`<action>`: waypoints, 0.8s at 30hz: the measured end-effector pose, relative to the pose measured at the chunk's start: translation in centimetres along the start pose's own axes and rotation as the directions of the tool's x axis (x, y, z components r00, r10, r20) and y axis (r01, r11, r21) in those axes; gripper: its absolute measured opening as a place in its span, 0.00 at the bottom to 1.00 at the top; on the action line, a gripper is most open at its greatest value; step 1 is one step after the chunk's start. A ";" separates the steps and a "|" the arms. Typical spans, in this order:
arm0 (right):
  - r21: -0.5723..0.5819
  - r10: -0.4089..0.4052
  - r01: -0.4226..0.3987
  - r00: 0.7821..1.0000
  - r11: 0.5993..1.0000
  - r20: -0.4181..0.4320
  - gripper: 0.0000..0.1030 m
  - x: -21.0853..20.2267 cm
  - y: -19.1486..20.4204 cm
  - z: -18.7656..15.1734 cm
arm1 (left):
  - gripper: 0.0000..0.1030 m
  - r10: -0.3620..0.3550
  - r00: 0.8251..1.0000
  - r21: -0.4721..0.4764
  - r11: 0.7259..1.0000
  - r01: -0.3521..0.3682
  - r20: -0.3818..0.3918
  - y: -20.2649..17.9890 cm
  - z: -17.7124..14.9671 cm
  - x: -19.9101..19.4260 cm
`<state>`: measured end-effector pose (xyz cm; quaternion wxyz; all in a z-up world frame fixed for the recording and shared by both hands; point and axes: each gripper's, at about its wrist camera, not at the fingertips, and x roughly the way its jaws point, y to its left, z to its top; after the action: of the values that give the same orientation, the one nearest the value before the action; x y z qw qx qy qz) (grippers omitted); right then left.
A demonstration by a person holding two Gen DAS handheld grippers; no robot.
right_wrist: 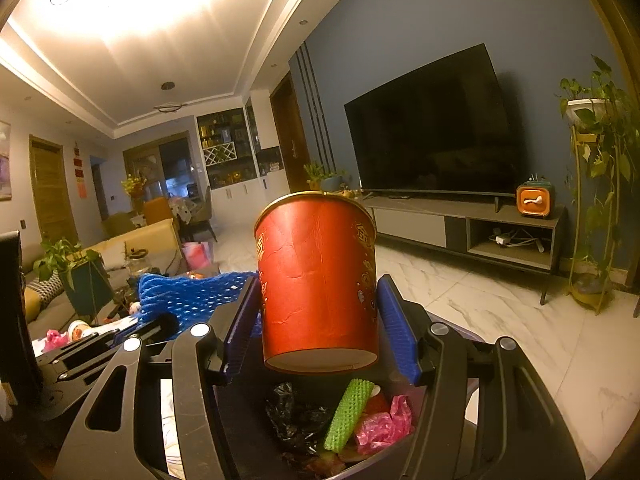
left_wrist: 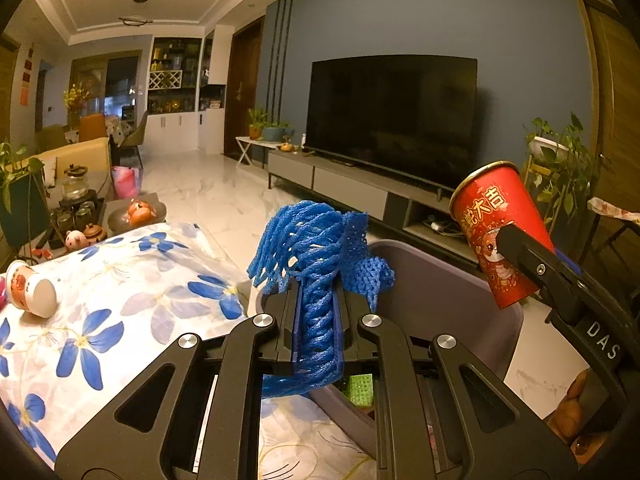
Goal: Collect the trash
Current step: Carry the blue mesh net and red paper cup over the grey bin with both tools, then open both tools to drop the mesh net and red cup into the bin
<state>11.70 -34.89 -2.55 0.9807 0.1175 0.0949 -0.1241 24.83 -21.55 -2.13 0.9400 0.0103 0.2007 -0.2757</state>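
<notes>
Trash fills the bottom of the grey plastic bin: a crumpled black plastic bag, a green foam net sleeve and a crinkled pink plastic bag lie together in it, seen below the right gripper. That gripper's blue-padded jaws pinch a red paper cup with gold print by its sides, holding it upright directly over the open bin. In the left wrist view the same red paper cup leans, held over the far right edge of the grey bin.

The left gripper has its jaws pressed onto a blue foam fruit net, which bunches between the pads and fans out above them, with a loose end hanging below. This net is held above the bin's near rim, where the bin stands beside a low table covered with a white cloth printed with blue flowers. From the right wrist view the blue net appears just left of the cup.

On the flowered cloth, well apart from the bin, a white paper cup with red print lies tipped on its side near the table's left edge. A large black television stands on a grey cabinet against the blue wall behind.
</notes>
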 end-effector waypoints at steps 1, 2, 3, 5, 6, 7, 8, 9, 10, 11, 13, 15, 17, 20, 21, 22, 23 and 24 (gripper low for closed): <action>0.000 -0.001 0.001 1.000 1.000 -0.001 0.57 0.0 0.0 0.0 | 0.11 -0.005 1.000 0.001 1.000 0.005 -0.002 0.0 0.0 0.1; 0.001 -0.002 0.002 1.000 1.000 -0.002 0.57 0.1 0.0 -0.1 | 0.11 -0.006 1.000 0.003 1.000 0.006 -0.002 -0.2 0.0 0.2; 0.002 -0.002 0.002 1.000 1.000 -0.003 0.57 0.1 0.0 -0.1 | 0.11 -0.006 1.000 0.004 1.000 0.006 -0.002 -0.3 0.0 0.3; 0.003 -0.004 0.004 1.000 1.000 -0.004 0.58 0.2 -0.1 -0.1 | 0.11 -0.010 1.000 0.007 1.000 0.010 -0.003 -0.5 -0.2 0.4; 0.004 -0.004 0.004 1.000 1.000 -0.004 0.58 0.3 -0.1 -0.2 | 0.11 -0.008 1.000 0.009 1.000 0.008 -0.005 -0.6 -0.3 0.6; 0.006 -0.004 0.004 1.000 1.000 -0.006 0.58 0.3 -0.2 -0.2 | 0.11 -0.009 1.000 0.012 1.000 0.009 -0.007 -0.7 -0.3 0.7; 0.008 -0.004 0.004 1.000 1.000 -0.007 0.58 0.4 -0.2 -0.2 | 0.11 -0.009 1.000 0.012 1.000 0.009 -0.009 -0.7 -0.4 0.8; 0.009 -0.004 0.004 1.000 1.000 -0.008 0.58 0.5 -0.2 -0.3 | 0.11 -0.013 1.000 0.011 1.000 0.013 -0.011 -0.7 -0.4 0.9; 0.009 -0.004 0.005 1.000 1.000 -0.009 0.58 0.5 -0.2 -0.3 | 0.11 -0.017 1.000 0.010 1.000 0.017 -0.012 -0.7 -0.4 1.0; 0.009 -0.004 0.004 1.000 1.000 -0.008 0.58 0.5 -0.2 -0.4 | 0.11 -0.017 1.000 0.010 1.000 0.017 -0.012 -0.8 -0.5 1.0; 0.010 -0.004 0.005 1.000 1.000 -0.009 0.58 0.5 -0.3 -0.3 | 0.11 -0.016 1.000 0.014 1.000 0.017 -0.013 -0.9 -0.6 1.1; 0.011 -0.003 0.003 1.000 1.000 -0.010 0.58 0.5 -0.3 -0.3 | 0.11 -0.016 1.000 0.018 1.000 0.016 -0.015 -0.9 -0.6 1.2; 0.012 -0.004 0.004 1.000 1.000 -0.009 0.58 0.6 -0.3 -0.3 | 0.11 -0.018 1.000 0.014 1.000 0.019 -0.016 -0.7 -0.7 1.3; 0.015 -0.007 0.007 1.000 1.000 -0.007 0.59 0.7 -0.4 -0.4 | 0.12 -0.020 1.000 0.010 1.000 0.020 -0.024 -0.8 -0.8 1.5; 0.016 -0.009 0.009 1.000 1.000 -0.004 0.60 0.7 -0.4 -0.5 | 0.15 -0.022 0.999 0.010 1.000 0.022 -0.027 -0.8 -0.9 1.6; 0.018 -0.007 0.007 1.000 1.000 -0.006 0.61 0.8 -0.4 -0.5 | 0.23 -0.023 0.999 0.011 1.000 0.023 -0.031 -0.8 -0.9 1.7; 0.021 -0.006 0.006 1.000 1.000 -0.007 0.64 0.9 -0.4 -0.6 | 0.29 -0.023 0.999 0.012 1.000 0.023 -0.033 -0.8 -1.0 1.7; 0.023 -0.008 0.008 1.000 1.000 -0.005 0.68 0.8 -0.4 -0.7 | 0.44 -0.024 0.999 0.011 1.000 0.024 -0.033 -0.7 -1.1 1.7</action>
<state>12.27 -35.28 -3.44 0.9786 0.1286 0.0964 -0.1286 25.40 -22.87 -3.75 0.9332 0.0177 0.2144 -0.2880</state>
